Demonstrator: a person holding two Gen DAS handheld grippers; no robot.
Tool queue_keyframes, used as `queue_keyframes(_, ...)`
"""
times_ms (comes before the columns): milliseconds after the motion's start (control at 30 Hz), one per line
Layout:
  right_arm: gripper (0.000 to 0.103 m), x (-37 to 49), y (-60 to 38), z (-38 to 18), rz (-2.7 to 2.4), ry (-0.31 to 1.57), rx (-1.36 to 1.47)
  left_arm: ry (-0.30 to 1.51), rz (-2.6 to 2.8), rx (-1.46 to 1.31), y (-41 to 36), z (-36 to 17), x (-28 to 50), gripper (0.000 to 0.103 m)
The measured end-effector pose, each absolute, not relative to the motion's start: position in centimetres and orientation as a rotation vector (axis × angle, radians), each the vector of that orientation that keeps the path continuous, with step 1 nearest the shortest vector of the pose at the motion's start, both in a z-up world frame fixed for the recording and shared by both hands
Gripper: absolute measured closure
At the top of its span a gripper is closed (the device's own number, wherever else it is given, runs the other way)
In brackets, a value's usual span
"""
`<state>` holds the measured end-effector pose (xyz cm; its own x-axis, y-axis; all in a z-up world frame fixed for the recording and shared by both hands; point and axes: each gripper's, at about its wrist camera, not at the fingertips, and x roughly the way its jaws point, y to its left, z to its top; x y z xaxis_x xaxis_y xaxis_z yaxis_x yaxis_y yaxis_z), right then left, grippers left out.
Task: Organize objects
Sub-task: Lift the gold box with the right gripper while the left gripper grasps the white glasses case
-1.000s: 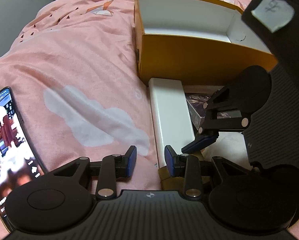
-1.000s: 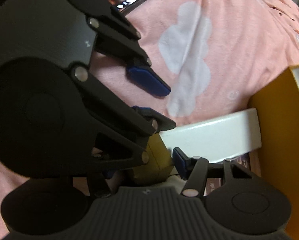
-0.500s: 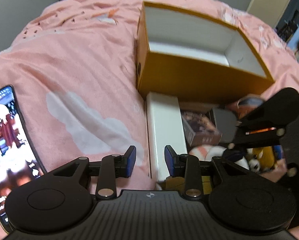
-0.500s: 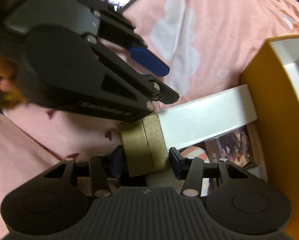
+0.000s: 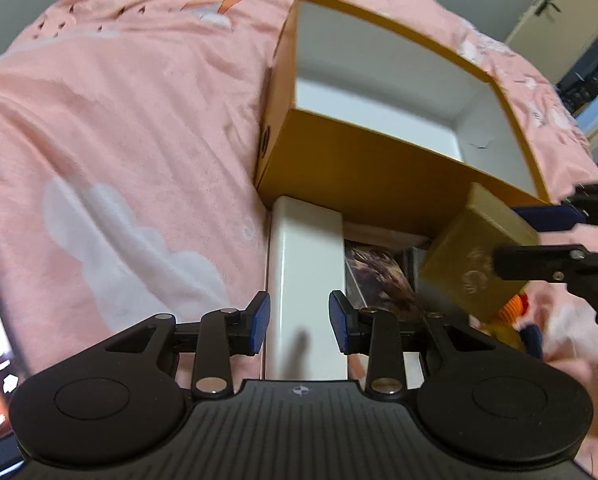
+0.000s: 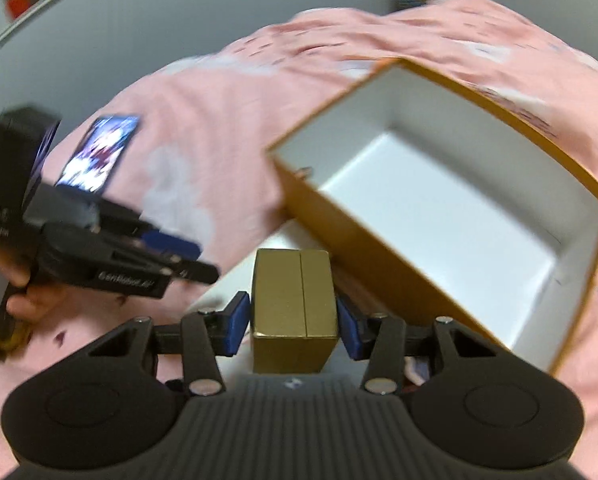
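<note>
The small gold cardboard box [image 6: 295, 300] has a matte, finely ribbed surface with a seam down the middle of its top face; the left wrist view shows a faint embossed emblem on one side. It is lifted off the pink cloud-print bedspread [image 5: 119, 140], pinched between the blue pads of the right gripper [image 6: 294, 320], whose jaws have just been closing onto its two sides. It hangs just in front of the near wall of the large open orange cardboard box with a white interior [image 6: 439, 208].

Motion blur softens both views. The items beside the long white box [image 5: 307, 280] are partly hidden, only a dark printed card and something orange showing. A lit phone [image 6: 99, 152] lies on the bedspread.

The left gripper [image 5: 299, 320] stands spread with nothing between its pads, poised above the long white box.
</note>
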<state>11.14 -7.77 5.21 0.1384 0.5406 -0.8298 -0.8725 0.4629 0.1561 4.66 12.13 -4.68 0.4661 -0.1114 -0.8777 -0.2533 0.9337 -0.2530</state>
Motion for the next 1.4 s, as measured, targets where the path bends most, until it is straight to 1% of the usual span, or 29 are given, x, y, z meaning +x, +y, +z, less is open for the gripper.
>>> queue_keyframes(167, 0.054, 12.6, -8.8, 2.8, 0.991, 1.012, -0.344, 1.159, 0.129, -0.387, 12.3, -7.2, 6.3, 0.062)
queue_keyframes(233, 0.054, 12.9, -8.9, 1.7, 0.976, 1.032, -0.327, 1.179, 0.14, -0.384, 12.4, -8.1, 6.5, 0.059)
queue_keyframes(500, 0.054, 14.2, -9.8, -0.9, 0.963, 1.104, -0.215, 1.206, 0.089, -0.508, 13.1, -10.5, 7.5, 0.04)
queue_keyframes(567, 0.054, 14.3, -9.7, -1.1, 0.965, 1.107, -0.203, 1.203, 0.087, -0.521, 13.1, -10.9, 7.7, 0.038)
queue_keyframes(700, 0.054, 14.6, -9.3, -1.6, 0.975, 1.113, -0.176, 1.188, 0.077, -0.549, 13.1, -11.7, 7.9, 0.031)
queue_keyframes(800, 0.054, 14.7, -9.3, -1.7, 0.978, 1.125, -0.148, 1.175, 0.077, -0.579, 13.2, -12.3, 8.1, 0.031)
queue_keyframes(833, 0.054, 14.7, -9.1, -1.8, 0.978, 1.126, -0.144, 1.173, 0.074, -0.583, 13.2, -12.4, 8.1, 0.034)
queue_keyframes(900, 0.054, 14.6, -9.1, -1.7, 0.979, 1.122, -0.141, 1.166, 0.073, -0.58, 13.0, -12.5, 7.9, 0.035)
queue_keyframes(967, 0.054, 14.4, -9.1, -1.7, 0.976, 1.122, -0.138, 1.157, 0.085, -0.567, 12.7, -12.2, 7.5, 0.04)
queue_keyframes(1033, 0.054, 14.3, -9.3, -1.7, 0.969, 1.124, -0.13, 1.141, 0.107, -0.543, 12.3, -11.6, 7.0, 0.05)
queue_keyframes(1067, 0.054, 14.2, -9.4, -1.7, 0.966, 1.126, -0.129, 1.128, 0.119, -0.523, 12.0, -11.1, 6.6, 0.052)
queue_keyframes(1133, 0.054, 13.9, -9.6, -1.8, 0.96, 1.132, -0.13, 1.108, 0.13, -0.484, 11.2, -10.2, 5.9, 0.061)
queue_keyframes(1300, 0.054, 13.9, -10.0, -1.8, 0.944, 1.151, -0.124, 1.106, 0.095, -0.349, 9.4, -8.4, 5.3, 0.07)
queue_keyframes(1400, 0.054, 14.2, -10.0, -1.9, 0.934, 1.168, -0.106, 1.125, 0.059, -0.38, 8.8, -8.5, 5.9, 0.07)
